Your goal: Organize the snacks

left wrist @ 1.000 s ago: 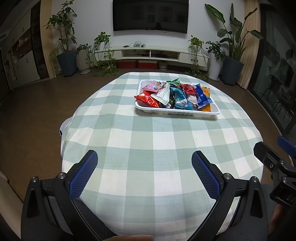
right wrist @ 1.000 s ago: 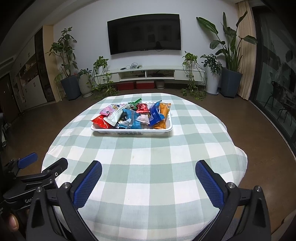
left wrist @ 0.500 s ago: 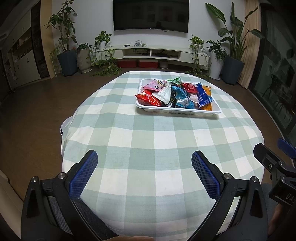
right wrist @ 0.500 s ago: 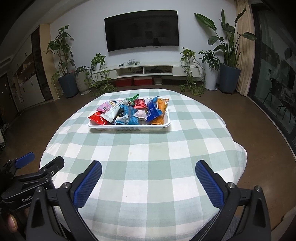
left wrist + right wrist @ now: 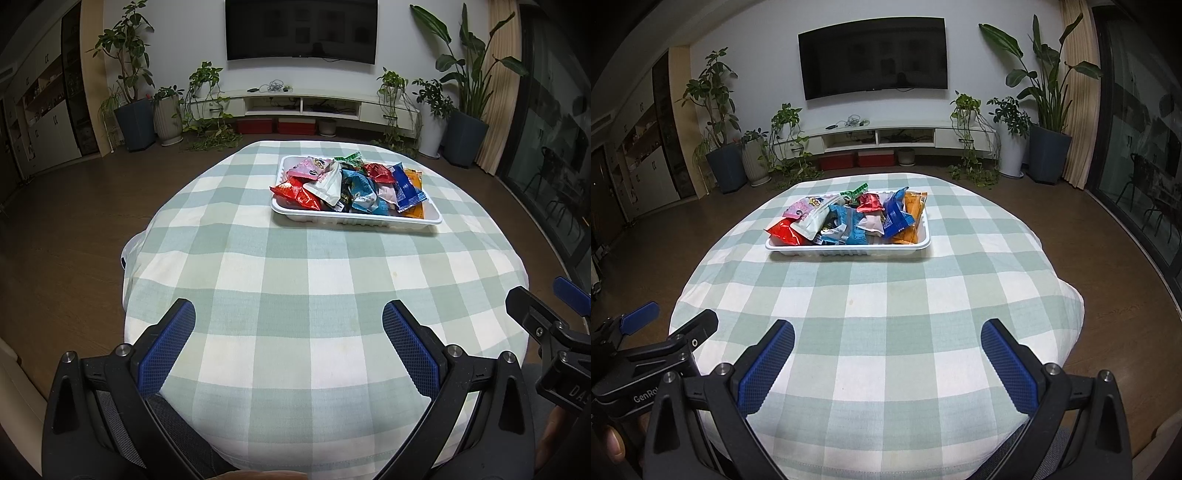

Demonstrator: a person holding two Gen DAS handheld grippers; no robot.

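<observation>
A white tray (image 5: 432, 220) (image 5: 849, 252) full of several colourful snack packets (image 5: 354, 184) (image 5: 849, 218) sits on the far half of a round table with a green-and-white checked cloth (image 5: 295, 280) (image 5: 886, 295). My left gripper (image 5: 288, 321) is open and empty over the near edge of the table, well short of the tray. My right gripper (image 5: 886, 343) is open and empty too, over the near edge, to the right of the left one. Each gripper shows at the edge of the other's view.
Brown wood floor surrounds the table. Against the far wall stand a TV (image 5: 873, 57), a low white TV bench (image 5: 886, 134) and several potted plants (image 5: 1049, 147). Glass doors are on the right (image 5: 1137, 147), cabinets on the left.
Both grippers have risen and drawn slightly nearer the table, so the tray sits lower in view. Jaws stay open. The tray and packets have not moved.
</observation>
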